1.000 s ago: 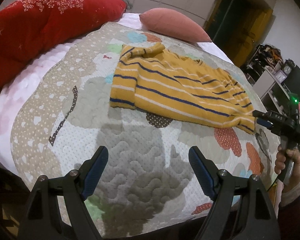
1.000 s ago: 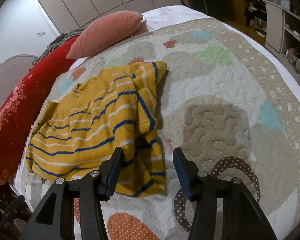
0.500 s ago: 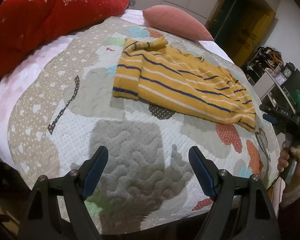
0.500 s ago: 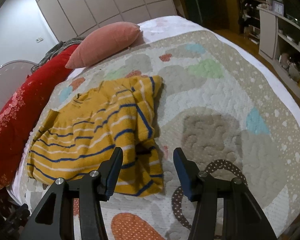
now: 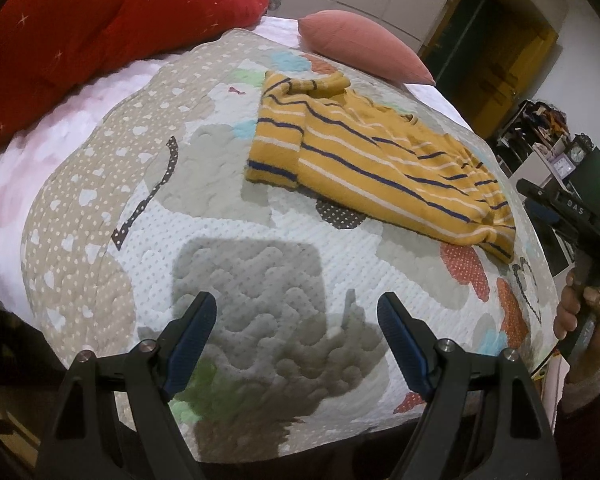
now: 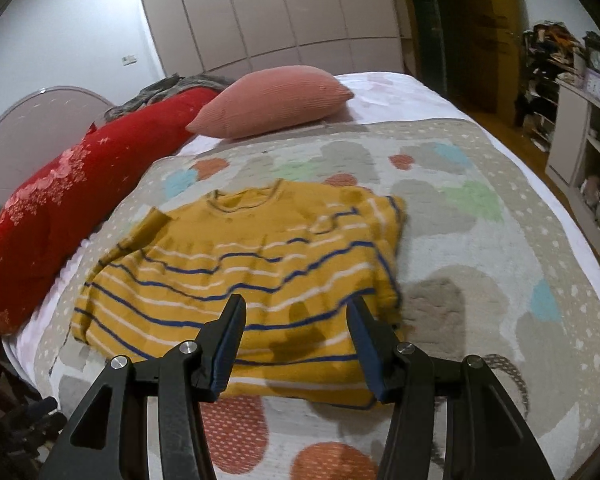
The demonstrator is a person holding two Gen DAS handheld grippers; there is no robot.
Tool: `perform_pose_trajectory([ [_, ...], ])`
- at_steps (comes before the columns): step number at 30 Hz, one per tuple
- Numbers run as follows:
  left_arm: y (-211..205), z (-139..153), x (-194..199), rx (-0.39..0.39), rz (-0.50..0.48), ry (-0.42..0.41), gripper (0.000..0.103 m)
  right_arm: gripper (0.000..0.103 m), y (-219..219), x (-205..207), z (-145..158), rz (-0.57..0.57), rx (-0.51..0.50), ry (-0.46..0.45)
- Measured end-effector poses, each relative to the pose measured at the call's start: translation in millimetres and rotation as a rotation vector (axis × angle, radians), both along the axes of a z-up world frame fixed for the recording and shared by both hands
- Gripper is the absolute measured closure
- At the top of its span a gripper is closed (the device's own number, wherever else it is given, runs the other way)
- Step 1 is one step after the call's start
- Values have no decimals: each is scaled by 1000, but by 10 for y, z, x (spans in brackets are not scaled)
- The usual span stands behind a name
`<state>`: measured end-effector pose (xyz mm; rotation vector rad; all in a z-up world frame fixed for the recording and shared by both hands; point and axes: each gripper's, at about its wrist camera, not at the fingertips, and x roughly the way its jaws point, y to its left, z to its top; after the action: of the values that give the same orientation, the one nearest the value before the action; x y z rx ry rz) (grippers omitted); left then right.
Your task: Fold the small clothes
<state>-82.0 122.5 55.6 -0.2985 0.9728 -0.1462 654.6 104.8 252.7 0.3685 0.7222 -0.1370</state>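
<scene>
Yellow striped sweater (image 6: 244, 276) lies flat on the patchwork quilt (image 6: 480, 248), partly folded: 1 side turned over onto the body. Right wrist view shows the neckline on the side toward the pink pillow (image 6: 272, 100) and the hem at the near edge, under the right gripper (image 6: 296, 344); stripes run across. Left wrist view takes the sweater (image 5: 364, 156) from the side, long axis running from the folded sleeve end, nearest the red pillow (image 5: 92, 32), down toward the quilt's far edge; neckline barely shows here

Only the left view shows the person's hand (image 5: 584, 320) holding the right tool's handle beside the sweater's hem corner

Left gripper (image 5: 296, 344): jaws spread wide over bare quilt, well apart from the sweater, nothing between them. Right gripper: jaws parted, empty, above the hem, not pinching cloth
</scene>
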Motion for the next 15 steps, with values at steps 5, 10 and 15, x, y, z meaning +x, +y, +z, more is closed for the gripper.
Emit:
perform_pose_trajectory([
  [5, 57, -22, -22, -9, 10, 2, 21, 46, 150, 112, -5, 32, 1, -4],
  [10, 99, -66, -29, -17, 15, 11, 21, 46, 278, 264, -172, 71, 10, 38],
  [15, 147, -100, -48, -22, 23, 19, 21, 46, 227, 450, -596, 61, 61, 151],
])
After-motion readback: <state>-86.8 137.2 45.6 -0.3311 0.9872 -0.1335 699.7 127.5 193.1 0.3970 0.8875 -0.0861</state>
